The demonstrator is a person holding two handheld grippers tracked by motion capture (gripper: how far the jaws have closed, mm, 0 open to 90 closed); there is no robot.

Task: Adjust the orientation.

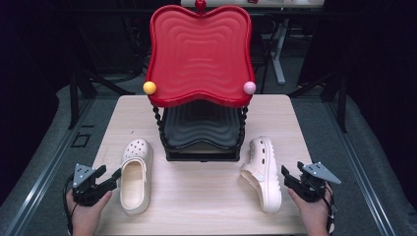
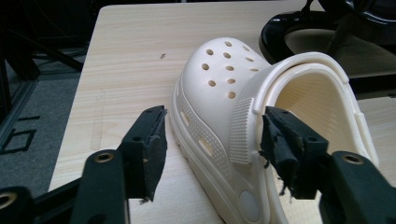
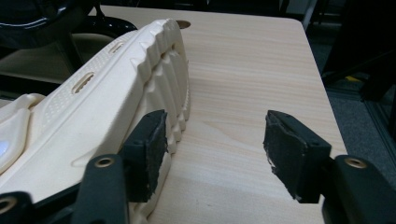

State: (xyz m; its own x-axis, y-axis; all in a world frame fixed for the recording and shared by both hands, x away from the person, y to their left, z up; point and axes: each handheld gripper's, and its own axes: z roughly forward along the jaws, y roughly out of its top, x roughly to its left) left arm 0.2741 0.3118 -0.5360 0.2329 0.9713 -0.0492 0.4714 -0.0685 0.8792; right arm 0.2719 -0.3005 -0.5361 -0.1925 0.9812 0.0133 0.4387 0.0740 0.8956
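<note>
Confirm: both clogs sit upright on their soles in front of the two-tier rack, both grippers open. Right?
Not quite. The left clog sits upright on its sole, but the right clog lies tipped on its side; the right gripper view shows its ridged sole facing sideways. The rest holds: both lie in front of the two-tier rack, and the left gripper and right gripper are open.

Table (image 1: 206, 196): pale wood-grain top, matt. Both clogs, at 8 o'clock (image 1: 135, 177) and 4 o'clock (image 1: 261, 172), look like smooth matt cream foam-plastic; red upper tray (image 1: 199, 54) and black lower tray (image 1: 201, 129) are glossy ribbed plastic. Left gripper (image 2: 212, 140) and right gripper (image 3: 215, 149) pads: rough, frayed black rubber.
</note>
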